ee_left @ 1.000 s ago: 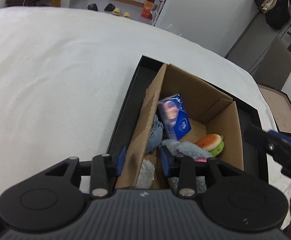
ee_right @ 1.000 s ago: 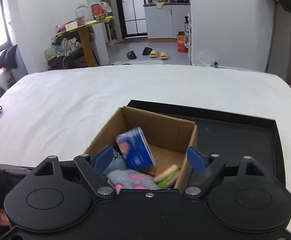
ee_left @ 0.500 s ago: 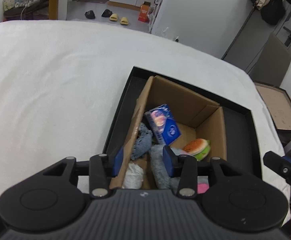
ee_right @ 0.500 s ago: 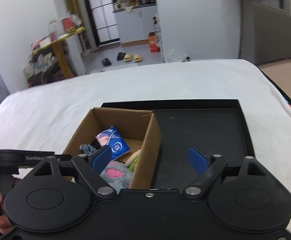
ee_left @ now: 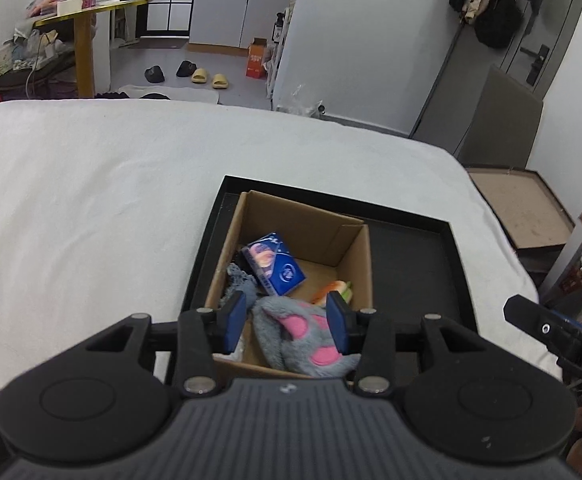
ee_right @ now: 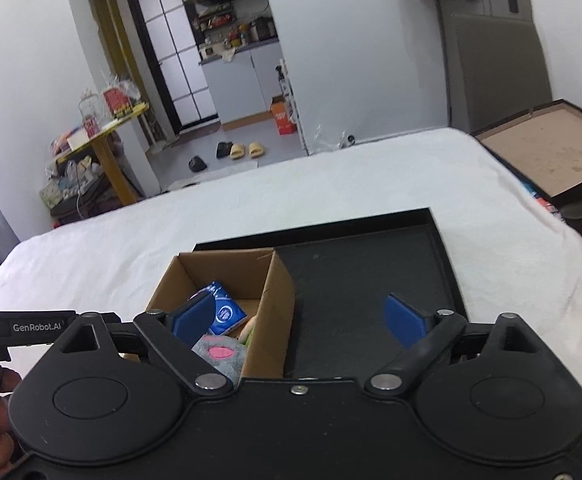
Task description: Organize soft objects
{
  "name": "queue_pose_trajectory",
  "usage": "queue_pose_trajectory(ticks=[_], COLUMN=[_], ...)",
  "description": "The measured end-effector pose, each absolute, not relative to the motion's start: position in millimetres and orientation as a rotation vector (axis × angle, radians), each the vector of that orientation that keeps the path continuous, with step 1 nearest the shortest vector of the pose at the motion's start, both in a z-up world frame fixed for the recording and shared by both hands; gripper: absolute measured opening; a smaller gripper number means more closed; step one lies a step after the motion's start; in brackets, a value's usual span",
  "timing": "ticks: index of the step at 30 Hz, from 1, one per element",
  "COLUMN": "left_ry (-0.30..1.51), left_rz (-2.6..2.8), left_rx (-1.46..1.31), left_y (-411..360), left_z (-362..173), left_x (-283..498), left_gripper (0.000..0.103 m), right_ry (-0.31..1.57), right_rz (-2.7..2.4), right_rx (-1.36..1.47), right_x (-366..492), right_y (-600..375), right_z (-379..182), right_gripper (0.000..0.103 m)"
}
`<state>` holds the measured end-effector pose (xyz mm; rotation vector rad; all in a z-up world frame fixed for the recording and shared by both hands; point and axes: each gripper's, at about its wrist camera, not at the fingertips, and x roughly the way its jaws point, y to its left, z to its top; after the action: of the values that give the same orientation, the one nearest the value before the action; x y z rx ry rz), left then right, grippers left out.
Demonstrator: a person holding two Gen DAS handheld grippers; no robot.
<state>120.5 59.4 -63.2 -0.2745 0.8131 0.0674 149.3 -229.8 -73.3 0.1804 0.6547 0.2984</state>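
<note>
Both grippers sit higher and farther back from the cardboard box [ee_left: 291, 264] than a second ago. The left gripper [ee_left: 287, 326] has widened slightly and hangs released above it, grasping nothing; the right gripper [ee_right: 301, 320] has just been opening, nothing between its jaws. In the box lie a grey plush with pink patches [ee_left: 303, 336], a blue packet [ee_left: 275, 264] and a half-hidden burger toy [ee_left: 333, 292]. The box stands in a black tray [ee_right: 371, 280] on a white bed [ee_left: 91, 208]; slippers [ee_left: 209, 78] lie on the floor beyond.

The box [ee_left: 291, 248] sits in the left part of the tray [ee_left: 411, 264]. The toys [ee_left: 303, 332] lie in the box.
</note>
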Motion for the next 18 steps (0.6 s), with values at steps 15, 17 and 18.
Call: queue_pose_trajectory(ticks=[15,17,18], left_ry=[0.756,0.747,0.745], left_rz=[0.081,0.076,0.074], left_rx=[-0.262,-0.252,-0.243], left_y=[43.3,40.4,38.9], left_z=[-20.2,-13.9,-11.1], left_x=[82.2,77.6,74.8], left_gripper=[0.07,0.074,0.076], right_ry=[0.594,0.595,0.6], right_rz=[0.267,0.26,0.258], right_rx=[0.274,0.272,0.271], right_x=[120.4,117.8,116.3], right_y=[-268.7,-270.1,-270.7], right_z=[-47.3,-43.2,-42.1], right_gripper=[0.103,0.103,0.103])
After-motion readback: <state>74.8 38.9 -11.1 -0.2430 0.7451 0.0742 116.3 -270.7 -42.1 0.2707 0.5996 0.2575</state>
